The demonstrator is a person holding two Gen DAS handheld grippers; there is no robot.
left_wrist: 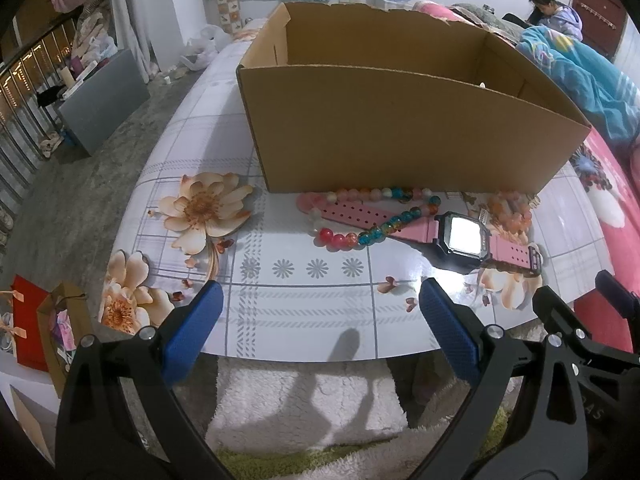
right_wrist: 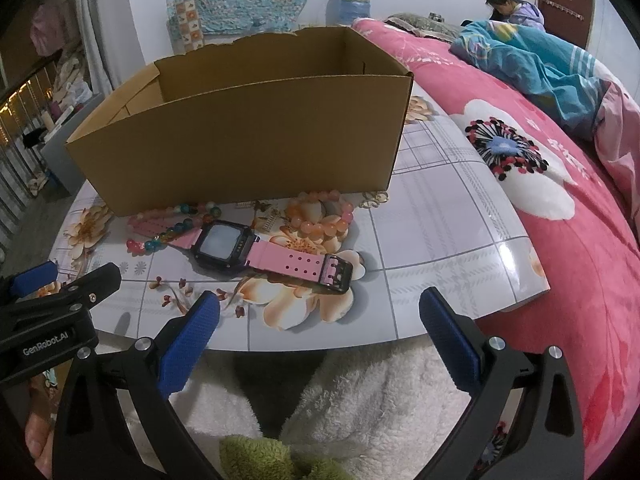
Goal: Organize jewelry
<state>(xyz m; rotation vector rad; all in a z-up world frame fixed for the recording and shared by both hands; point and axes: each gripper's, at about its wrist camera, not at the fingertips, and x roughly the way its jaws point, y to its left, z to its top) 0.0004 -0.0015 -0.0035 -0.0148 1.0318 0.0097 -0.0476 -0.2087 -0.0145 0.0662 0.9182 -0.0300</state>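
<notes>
Pink-strapped watch lies beside the box, beads draped over its strap. Both grippers spread wide, empty. Risk: lifting the watch could drag the beads along.

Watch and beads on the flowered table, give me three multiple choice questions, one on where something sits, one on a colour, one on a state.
1. Where does the watch lie?
A. inside the cardboard box
B. on the table in front of the cardboard box
C. on the bed

2. What colour is the watch strap?
A. pink
B. green
C. white

3. How do the left tool and right tool stand?
A. both open, holding nothing
B. both shut on beads
C. left shut on the watch

Answers: 1 B, it rests on the table before the cardboard box's front wall, beside the multicoloured bead bracelet. 2 A, the strap is pink. 3 A, the left tool and right tool show wide, bare gaps.
</notes>
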